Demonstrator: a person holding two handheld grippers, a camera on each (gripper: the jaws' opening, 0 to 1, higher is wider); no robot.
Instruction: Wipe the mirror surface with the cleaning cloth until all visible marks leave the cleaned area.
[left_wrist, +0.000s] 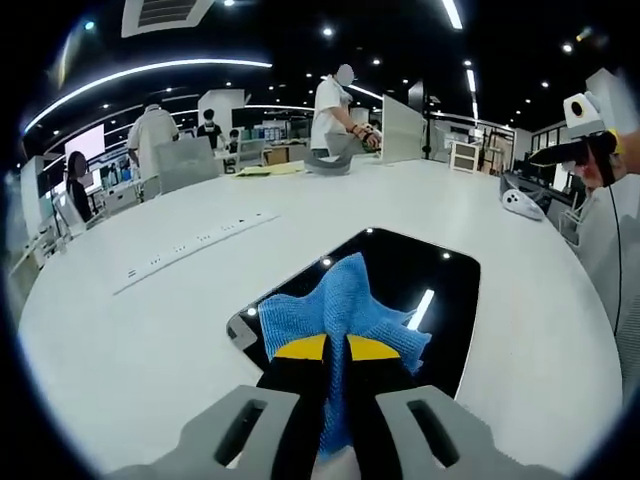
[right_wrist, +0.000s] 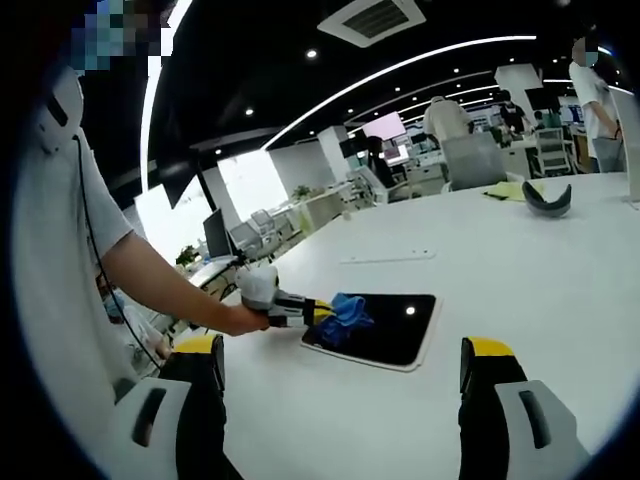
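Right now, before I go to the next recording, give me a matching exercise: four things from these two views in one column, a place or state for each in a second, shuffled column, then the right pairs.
Things:
1. blue cloth
2. mirror
3. right tool
4. power strip

Places or states:
A. open, held above the table with nothing between its jaws
B. lying flat on the white table, dark and reflecting ceiling lights
C. clamped in the left tool, over the mirror's near end
D. long and white, lying on the table beside the mirror

Pairs: 1-C, 2-B, 3-A, 4-D
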